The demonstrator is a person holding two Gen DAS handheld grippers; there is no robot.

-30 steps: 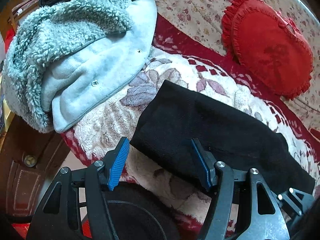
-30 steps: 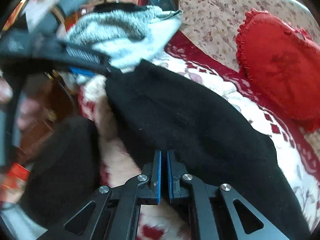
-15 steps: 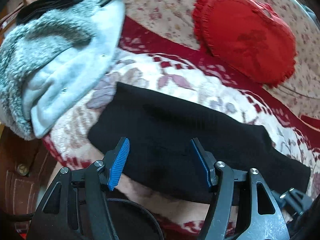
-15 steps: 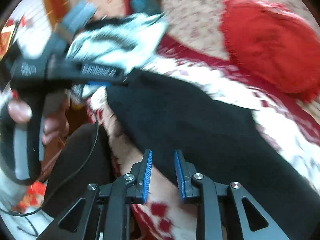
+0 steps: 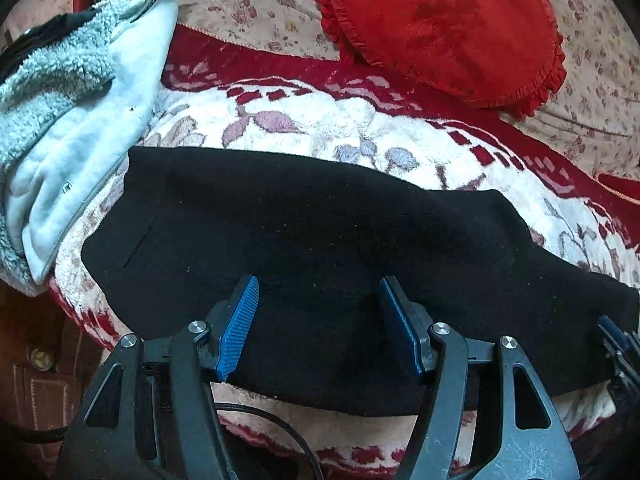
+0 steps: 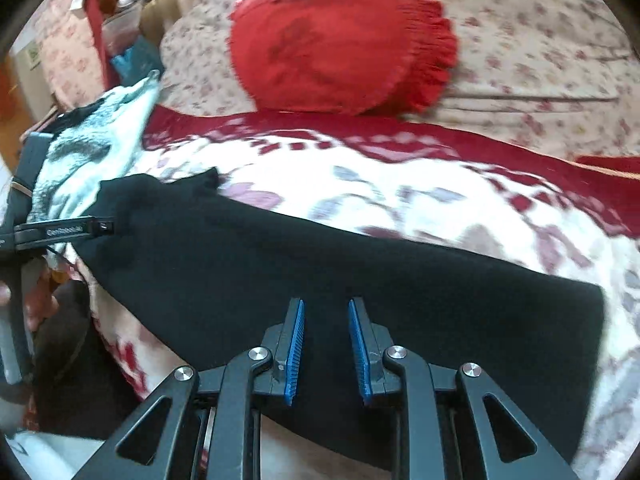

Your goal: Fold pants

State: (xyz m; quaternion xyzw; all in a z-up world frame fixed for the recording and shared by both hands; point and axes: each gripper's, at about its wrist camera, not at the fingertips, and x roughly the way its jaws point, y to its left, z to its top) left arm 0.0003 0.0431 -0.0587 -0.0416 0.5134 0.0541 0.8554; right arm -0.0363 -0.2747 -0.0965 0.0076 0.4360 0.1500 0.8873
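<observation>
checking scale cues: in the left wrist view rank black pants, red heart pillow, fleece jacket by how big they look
1. black pants, though nearest the camera
2. red heart pillow
3. fleece jacket, cut off at the frame edge, so close to the pillow

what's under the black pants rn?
The black pants lie flat on the white-and-red floral blanket, which shows around their far edge and ends. Anything between pants and blanket is covered, so it can't be seen.

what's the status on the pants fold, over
Left gripper open, right gripper open, neither holding cloth. Black pants lie folded on the floral blanket. Fleece jacket beside them, not blocking.
</observation>
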